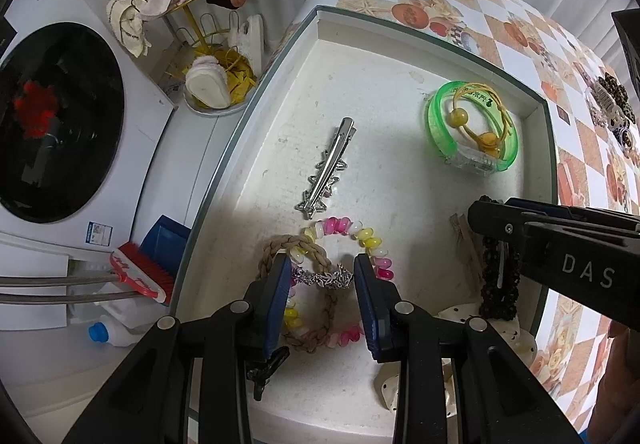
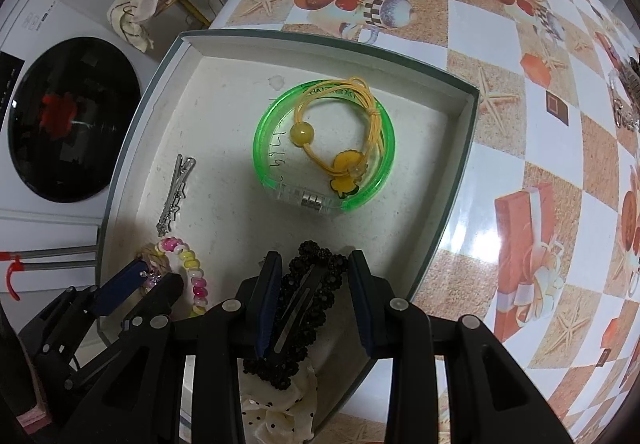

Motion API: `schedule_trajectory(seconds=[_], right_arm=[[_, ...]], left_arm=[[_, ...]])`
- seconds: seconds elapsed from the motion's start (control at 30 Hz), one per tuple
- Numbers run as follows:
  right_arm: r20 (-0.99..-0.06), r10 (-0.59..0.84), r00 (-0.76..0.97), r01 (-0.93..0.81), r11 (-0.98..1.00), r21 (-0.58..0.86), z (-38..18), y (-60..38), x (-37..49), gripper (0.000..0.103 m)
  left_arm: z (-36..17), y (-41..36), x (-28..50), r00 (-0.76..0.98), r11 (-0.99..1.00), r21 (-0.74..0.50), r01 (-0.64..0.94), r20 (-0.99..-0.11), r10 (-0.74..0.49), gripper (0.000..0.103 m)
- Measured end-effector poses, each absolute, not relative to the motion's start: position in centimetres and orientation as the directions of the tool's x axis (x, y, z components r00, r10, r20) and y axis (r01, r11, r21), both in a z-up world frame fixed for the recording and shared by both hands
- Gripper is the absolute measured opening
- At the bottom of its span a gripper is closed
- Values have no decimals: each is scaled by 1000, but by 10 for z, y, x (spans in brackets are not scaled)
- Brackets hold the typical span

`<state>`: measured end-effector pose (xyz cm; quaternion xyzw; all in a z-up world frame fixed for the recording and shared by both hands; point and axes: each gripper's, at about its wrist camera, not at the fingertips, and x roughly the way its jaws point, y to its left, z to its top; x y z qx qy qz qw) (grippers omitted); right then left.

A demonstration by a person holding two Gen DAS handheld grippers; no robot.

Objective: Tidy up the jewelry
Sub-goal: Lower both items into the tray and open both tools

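Left gripper (image 1: 322, 280) is clamping a small silver leaf-shaped clip (image 1: 325, 279) crosswise between its blue pads, hovering over a braided tan hair tie (image 1: 280, 248) and a pink-and-yellow spiral tie (image 1: 352, 230) lying in the white box (image 1: 320, 24). Right gripper (image 2: 312, 284) is straddling a black beaded snap clip (image 2: 308, 284); whether its pads are gripping it cannot be told. Farther in, a silver star clip (image 1: 326, 172) is lying flat; beyond, a green bangle (image 2: 324, 148) is carrying a yellow elastic (image 2: 340, 124).

Glossy metal clip (image 1: 329, 168), translucent green plastic bangle (image 2: 325, 148).
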<state>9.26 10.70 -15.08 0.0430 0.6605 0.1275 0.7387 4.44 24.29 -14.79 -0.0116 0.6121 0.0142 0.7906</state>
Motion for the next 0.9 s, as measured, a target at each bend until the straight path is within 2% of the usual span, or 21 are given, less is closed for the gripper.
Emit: schedule_trajectory(seconds=[0.77,0.9], right_arm=[[-969,210,132,-125,973,194,-147,102,97,38],[-963,246,108,-119,965,233,-148,102,98,47]], left_arm=[[-149,241,43,246,998,22,-51,-969,34,38],[-149,241,44,245,999,19,-50,-969,31,38]])
